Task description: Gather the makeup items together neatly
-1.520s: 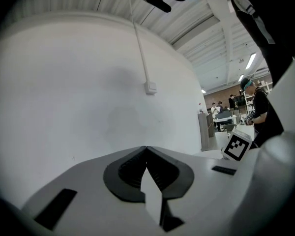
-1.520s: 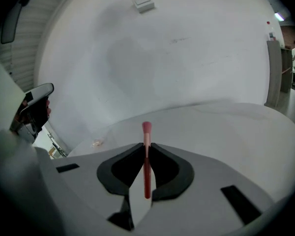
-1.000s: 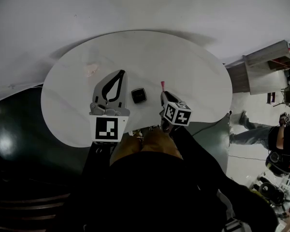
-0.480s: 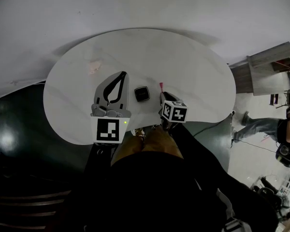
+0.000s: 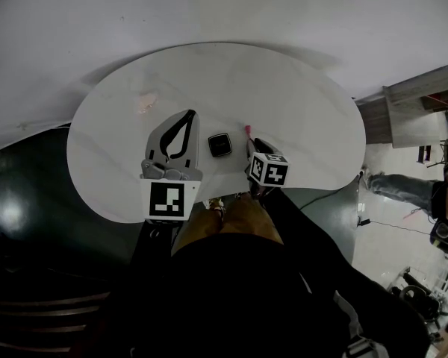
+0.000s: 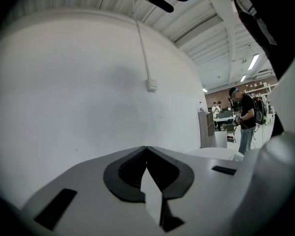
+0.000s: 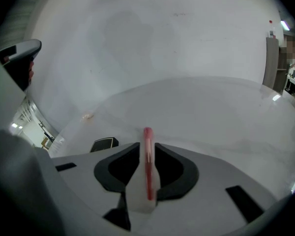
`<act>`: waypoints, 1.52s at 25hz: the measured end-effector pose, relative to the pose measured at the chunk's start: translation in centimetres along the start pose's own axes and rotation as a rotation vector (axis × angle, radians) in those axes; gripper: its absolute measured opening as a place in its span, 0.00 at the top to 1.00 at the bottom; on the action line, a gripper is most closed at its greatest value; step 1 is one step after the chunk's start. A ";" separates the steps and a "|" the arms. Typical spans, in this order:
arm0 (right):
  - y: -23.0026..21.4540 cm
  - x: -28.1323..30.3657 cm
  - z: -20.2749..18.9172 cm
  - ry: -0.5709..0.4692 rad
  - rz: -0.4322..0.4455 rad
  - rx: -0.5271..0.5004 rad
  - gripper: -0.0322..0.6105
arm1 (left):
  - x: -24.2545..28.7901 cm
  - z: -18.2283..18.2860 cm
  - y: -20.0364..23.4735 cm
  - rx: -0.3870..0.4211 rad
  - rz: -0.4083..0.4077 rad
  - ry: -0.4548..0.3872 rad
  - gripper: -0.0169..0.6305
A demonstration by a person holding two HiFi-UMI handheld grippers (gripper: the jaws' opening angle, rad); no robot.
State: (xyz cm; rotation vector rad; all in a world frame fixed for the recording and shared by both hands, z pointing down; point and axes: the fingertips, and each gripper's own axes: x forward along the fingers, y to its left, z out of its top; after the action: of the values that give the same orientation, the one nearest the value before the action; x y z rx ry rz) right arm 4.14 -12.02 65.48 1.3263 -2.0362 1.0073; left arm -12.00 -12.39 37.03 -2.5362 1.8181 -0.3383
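A slim pink tube [image 7: 147, 154] lies between the pads of my right gripper [image 7: 147, 146] and sticks out past the fingertips; the jaws are just starting to open round it. From the head view, the tube's tip [image 5: 248, 130] shows ahead of that gripper [image 5: 252, 142], low over the round white table [image 5: 284, 88]. A small black compact [image 5: 219, 145] lies on the table just to its left, and the right gripper view also catches the compact [image 7: 104, 143]. My left gripper [image 5: 188, 115] is on the compact's other side, shut and empty, its tips [image 6: 146, 148] meeting.
A small pale pink thing [image 5: 145, 103] lies on the table far left of the compact. The near table edge runs under both grippers. On the floor to the right stands a person [image 5: 403, 189], with a grey cabinet [image 5: 418, 88] behind.
The right gripper with the pink tube has edged slightly nearer the compact. The left gripper has stayed put and shut.
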 end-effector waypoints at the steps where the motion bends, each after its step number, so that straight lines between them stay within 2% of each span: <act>1: 0.0 0.0 0.1 -0.007 -0.001 -0.007 0.71 | 0.0 -0.1 0.1 -0.001 0.001 0.000 0.95; 2: 0.0 -0.1 0.1 -0.009 0.000 -0.013 0.64 | 0.0 -0.1 0.1 -0.005 0.002 0.000 0.95; 9: 0.3 -0.6 0.1 -0.025 0.013 -0.049 0.64 | 0.0 0.0 0.3 -0.016 0.005 -0.004 0.95; 14: 1.0 -2.5 1.7 -0.115 0.026 -0.132 0.64 | -0.3 0.3 0.5 -0.009 0.013 -0.014 0.95; 20: 4.2 -6.3 6.5 -0.278 0.059 -0.269 0.64 | -1.5 1.0 1.2 -0.011 0.037 -0.036 0.95; 29: 10.9 -10.6 11.1 -0.449 0.204 -0.433 0.64 | -4.2 2.0 2.4 0.015 0.116 -0.063 0.95; 33: 14.2 -12.4 13.4 -0.491 0.318 -0.450 0.64 | -5.3 2.6 3.6 0.011 0.191 -0.060 0.95; 38: 19.0 -13.7 15.7 -0.520 0.476 -0.543 0.64 | -6.8 3.2 5.5 0.008 0.302 -0.052 0.95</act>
State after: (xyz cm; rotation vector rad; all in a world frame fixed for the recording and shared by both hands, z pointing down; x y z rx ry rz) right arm -8.18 -12.42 40.07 0.8803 -2.8343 0.2181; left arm -18.70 -8.24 32.05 -2.1940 2.1306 -0.2693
